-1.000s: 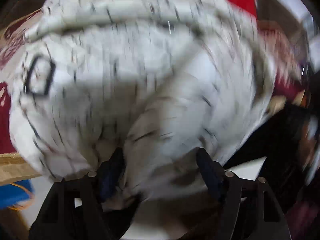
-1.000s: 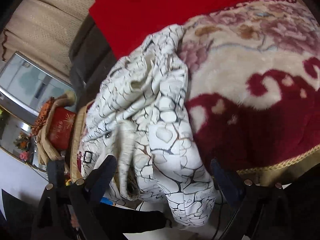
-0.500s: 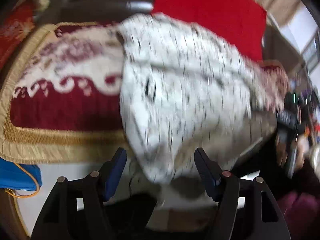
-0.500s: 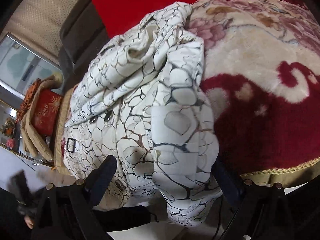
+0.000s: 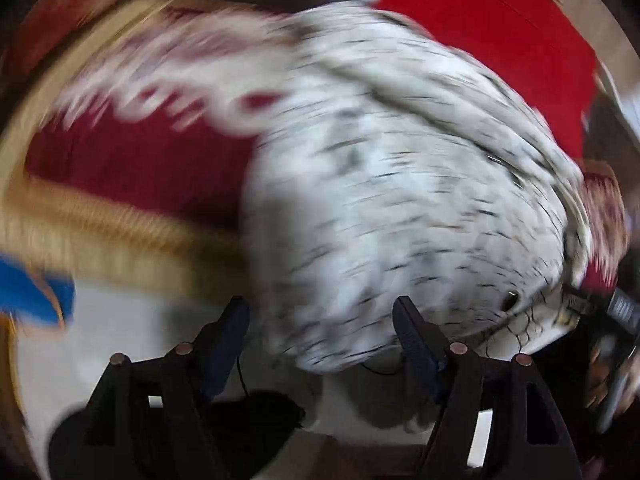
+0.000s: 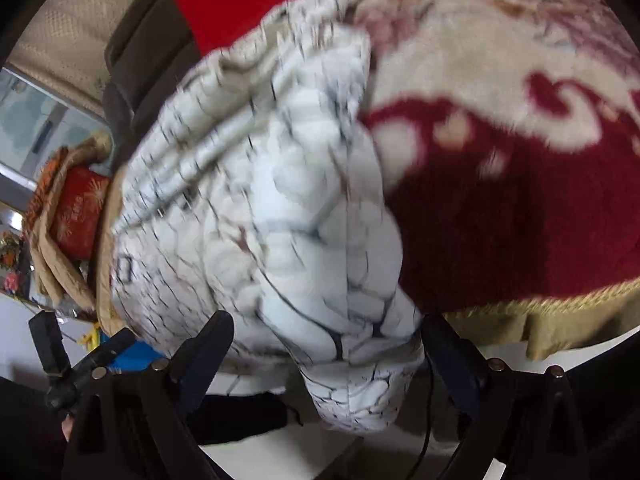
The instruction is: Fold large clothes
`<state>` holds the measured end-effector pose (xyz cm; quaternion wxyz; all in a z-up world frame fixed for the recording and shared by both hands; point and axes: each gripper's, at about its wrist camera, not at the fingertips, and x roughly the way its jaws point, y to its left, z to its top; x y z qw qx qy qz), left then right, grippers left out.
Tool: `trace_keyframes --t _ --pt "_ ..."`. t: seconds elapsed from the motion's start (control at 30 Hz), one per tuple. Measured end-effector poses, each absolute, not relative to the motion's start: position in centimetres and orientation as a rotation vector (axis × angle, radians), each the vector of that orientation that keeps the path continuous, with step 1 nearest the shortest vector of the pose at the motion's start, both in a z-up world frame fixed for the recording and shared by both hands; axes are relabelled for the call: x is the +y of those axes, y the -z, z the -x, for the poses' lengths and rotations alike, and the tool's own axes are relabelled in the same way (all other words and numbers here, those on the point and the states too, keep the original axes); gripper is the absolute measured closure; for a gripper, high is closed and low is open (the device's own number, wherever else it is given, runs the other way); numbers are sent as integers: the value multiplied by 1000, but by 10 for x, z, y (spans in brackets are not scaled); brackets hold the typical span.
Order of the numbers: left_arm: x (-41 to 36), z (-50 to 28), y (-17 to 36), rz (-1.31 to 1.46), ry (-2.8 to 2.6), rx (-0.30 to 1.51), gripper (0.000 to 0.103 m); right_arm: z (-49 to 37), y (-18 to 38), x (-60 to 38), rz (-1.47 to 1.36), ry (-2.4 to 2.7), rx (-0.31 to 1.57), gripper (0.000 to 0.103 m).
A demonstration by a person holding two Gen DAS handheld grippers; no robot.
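Jacket (image 5: 400, 200), white with a dark crackle print, lies bunched on a dark red blanket (image 5: 140, 168) with cream scrolls and a gold fringe; its lower edge hangs over the fringe toward the pale floor (image 5: 120, 328); a bright red cloth (image 5: 488, 32) lies behind it. Left tool (image 5: 320, 334) points down at the hanging edge; its jaws stand wide and are opening; the white fabric sits in the gap, though blur hides whether the blue pads touch it. Right tool (image 6: 326, 354) also stands wide, a thick fold of the jacket (image 6: 280, 220) drooping between its fingers; the right finger (image 6: 448, 356) lies against the cloth, but no clamping shows. A small dark buckle (image 6: 125, 269) shows on the jacket's left side in the right view.
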<state>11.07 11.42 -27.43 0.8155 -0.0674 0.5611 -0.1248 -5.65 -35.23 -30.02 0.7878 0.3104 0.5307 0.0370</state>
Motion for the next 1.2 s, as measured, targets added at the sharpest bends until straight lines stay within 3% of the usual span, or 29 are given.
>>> trace_keyframes --t 0.17,0.5,0.53,0.57,0.6,0.63,0.67,0.77,1.0,1.2 --pt "133 -118 293 195 215 1198 23 48 331 -326 -613 -71 1246 6" --pt "68 -127 354 14 459 1309 20 51 354 -291 -347 -46 1250 4" --pt "67 -128 357 26 477 1310 20 52 358 -290 -352 -51 1269 9" --pt "67 -127 358 38 491 1308 21 51 362 -291 -374 -55 1294 29" --pt "67 -125 358 49 497 1306 25 51 367 -293 -400 -58 1324 42" --pt "68 -124 357 68 507 1304 43 50 372 -295 -416 -50 1354 65" --pt "74 -120 357 92 515 1301 65 51 371 -297 -418 -41 1361 73" --pt "87 -121 353 198 545 1300 93 52 358 -301 -475 -95 1343 86" --pt "112 -104 274 384 822 1170 96 59 288 -309 -659 -352 1199 88" --pt "140 -140 189 507 906 978 96 45 205 -340 -813 -517 892 89"
